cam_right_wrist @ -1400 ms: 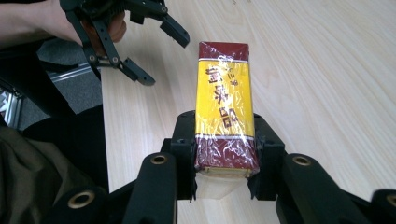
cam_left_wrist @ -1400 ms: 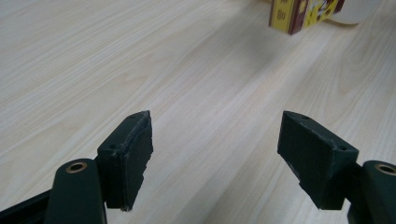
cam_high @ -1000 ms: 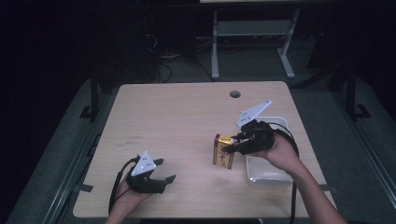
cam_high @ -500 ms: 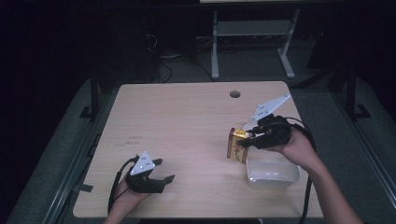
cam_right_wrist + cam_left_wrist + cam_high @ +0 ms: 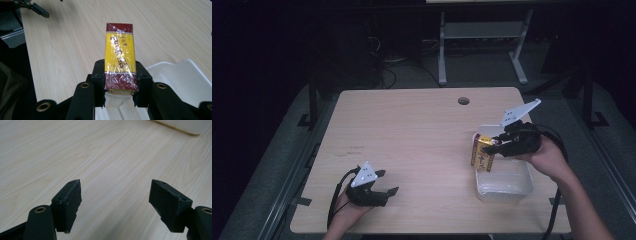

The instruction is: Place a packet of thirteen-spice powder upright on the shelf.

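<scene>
A yellow and dark red wrapped box hangs over the left rim of a white plastic tray at the table's right side. My right gripper is shut on the box's lower end, its pads pressing both sides. Near the front left of the wooden table, my left gripper rests low over the wood, open, with only bare table between its jaws.
A round cable hole lies in the table's far edge area. A metal stand sits on the floor behind the table. The tray's corner appears far ahead in the left gripper view. Dark floor surrounds the table.
My right gripper has carried the box to the right, from beside the tray to over its left rim. The left gripper has stayed put.
</scene>
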`<state>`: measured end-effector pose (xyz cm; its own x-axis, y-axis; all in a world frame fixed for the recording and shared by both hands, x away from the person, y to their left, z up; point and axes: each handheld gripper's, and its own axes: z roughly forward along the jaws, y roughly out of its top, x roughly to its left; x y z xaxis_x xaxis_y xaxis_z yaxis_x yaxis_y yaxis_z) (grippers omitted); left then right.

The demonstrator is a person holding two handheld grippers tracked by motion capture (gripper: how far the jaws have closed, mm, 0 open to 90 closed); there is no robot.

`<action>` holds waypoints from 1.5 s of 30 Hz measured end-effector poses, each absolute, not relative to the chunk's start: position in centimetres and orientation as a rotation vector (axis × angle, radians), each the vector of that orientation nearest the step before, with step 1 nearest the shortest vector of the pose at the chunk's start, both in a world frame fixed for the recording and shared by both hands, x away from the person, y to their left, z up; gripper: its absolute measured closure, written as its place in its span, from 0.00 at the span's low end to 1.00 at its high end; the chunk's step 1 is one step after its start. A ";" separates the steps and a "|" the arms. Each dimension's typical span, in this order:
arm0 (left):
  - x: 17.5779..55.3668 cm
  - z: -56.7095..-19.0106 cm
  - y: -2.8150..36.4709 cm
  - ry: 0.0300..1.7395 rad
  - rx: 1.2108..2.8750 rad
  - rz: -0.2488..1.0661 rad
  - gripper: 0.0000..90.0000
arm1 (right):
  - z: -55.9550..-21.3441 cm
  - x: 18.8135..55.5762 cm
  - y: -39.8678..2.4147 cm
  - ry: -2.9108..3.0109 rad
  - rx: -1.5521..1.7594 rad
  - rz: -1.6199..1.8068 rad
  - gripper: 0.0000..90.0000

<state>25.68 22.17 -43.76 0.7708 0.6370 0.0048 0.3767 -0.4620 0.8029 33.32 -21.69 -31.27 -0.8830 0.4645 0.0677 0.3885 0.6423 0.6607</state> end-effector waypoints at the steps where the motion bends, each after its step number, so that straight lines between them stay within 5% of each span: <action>1: 25.7 -43.8 22.2 0.756 2.108 0.387 0.28 | -31.4 33.3 -22.0 2.749 0.718 1.051 0.75; 45: 25.9 -43.7 22.1 0.761 2.101 0.378 0.29 | -37.0 33.5 -24.1 2.785 0.825 0.956 0.74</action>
